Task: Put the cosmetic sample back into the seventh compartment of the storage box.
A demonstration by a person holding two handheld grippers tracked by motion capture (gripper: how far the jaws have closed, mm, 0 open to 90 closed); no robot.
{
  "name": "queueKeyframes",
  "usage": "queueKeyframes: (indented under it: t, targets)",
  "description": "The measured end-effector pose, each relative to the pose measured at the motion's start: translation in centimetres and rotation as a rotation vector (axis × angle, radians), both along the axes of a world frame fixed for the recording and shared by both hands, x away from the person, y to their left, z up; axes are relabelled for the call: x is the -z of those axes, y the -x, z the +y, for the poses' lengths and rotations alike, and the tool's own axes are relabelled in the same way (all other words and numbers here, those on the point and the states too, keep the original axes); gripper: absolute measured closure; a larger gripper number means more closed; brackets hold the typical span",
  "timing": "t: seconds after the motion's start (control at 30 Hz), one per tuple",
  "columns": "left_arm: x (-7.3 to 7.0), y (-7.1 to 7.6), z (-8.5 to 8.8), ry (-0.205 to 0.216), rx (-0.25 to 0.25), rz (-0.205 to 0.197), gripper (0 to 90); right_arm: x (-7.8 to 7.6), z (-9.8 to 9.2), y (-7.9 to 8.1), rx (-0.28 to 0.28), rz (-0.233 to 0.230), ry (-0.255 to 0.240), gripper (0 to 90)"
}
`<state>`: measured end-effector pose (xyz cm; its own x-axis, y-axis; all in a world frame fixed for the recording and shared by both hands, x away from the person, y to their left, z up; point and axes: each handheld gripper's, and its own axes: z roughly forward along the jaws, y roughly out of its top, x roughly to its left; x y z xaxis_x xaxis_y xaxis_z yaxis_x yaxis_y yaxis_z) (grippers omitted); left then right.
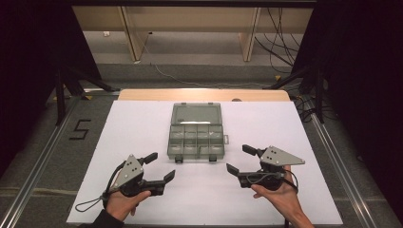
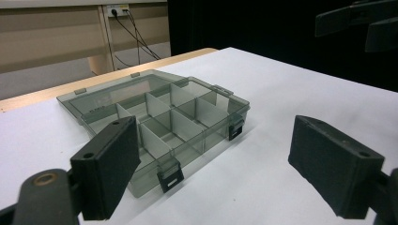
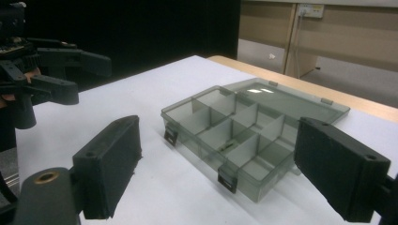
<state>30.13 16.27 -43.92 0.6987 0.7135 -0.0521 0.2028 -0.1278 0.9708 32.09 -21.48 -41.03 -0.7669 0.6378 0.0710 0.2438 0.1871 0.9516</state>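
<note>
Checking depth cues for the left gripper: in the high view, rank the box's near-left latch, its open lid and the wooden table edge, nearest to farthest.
From the left gripper:
1. Near-left latch, on the front wall of the organiser box, up and right.
2. Open lid, lying flat behind the compartments.
3. Wooden table edge, along the far side.

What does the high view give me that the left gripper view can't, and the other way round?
High view: both hands, the left tongs and right tongs open on either side of the organizer box, plus the floor marking "5". Left gripper view: the left tongs seen close, the box's two dark front latches, and a wall socket. Shared: the open box with its lid laid back on the white table.
</note>
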Motion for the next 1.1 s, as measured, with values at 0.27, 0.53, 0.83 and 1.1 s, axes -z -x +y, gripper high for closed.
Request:
queueKeyframes:
  t: [0.27,0.53,0.83,1.1]
  targets:
    - [0.0,0.0,0.0,0.0,0.001,0.0,15.8,0.6,-0.5,0.6,0.009,0.0,0.022,16.3]
    - [0.0,0.0,0.0,-0.003,0.002,0.0,15.8,0.9,-1.1,1.2,0.012,-0.009,-0.002,16.2]
    - [0.0,0.1,0.0,-0.002,0.002,-0.001,15.8,1.2,-1.4,1.9,0.02,-0.012,0.019,16.0]
    - [0.0,0.0,0.0,-0.003,0.002,-0.001,15.8,1.4,-1.9,2.4,0.041,-0.018,0.018,15.9]
